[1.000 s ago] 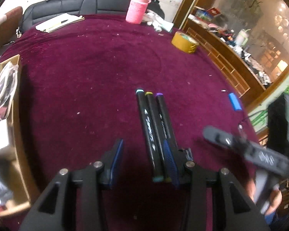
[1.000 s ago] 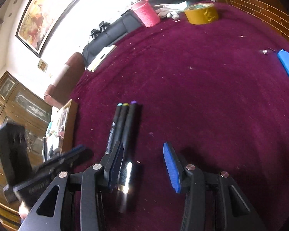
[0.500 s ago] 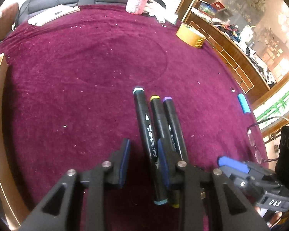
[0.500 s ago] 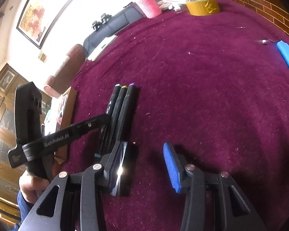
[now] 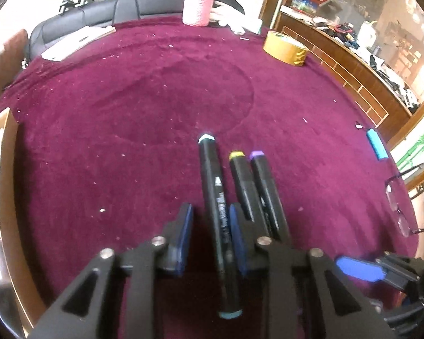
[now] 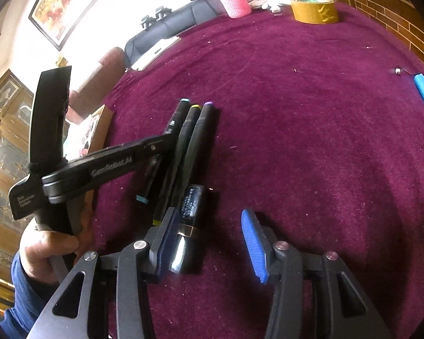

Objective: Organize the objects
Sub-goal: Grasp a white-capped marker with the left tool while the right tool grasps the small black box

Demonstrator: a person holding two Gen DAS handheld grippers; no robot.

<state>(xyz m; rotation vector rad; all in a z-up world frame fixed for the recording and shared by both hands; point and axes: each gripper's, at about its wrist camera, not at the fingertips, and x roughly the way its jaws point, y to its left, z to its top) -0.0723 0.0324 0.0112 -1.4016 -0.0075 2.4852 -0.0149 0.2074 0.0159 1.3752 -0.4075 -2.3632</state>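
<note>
Closing in over the last second, the left gripper now straddles the teal-capped marker, jaws part open and not yet clamped. That marker is apparently next to be sorted. Beside it lie the yellow-capped marker and purple-capped marker, mid-table. The right gripper hovers wide open near the table's near edge, holding nothing.

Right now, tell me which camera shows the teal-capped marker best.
The left wrist view: the teal-capped marker runs nearly full length between the left hand-held gripper fingers, both caps visible. In the right wrist view, that gripper's body crosses the marker, hiding its middle; only the ends show.
</note>
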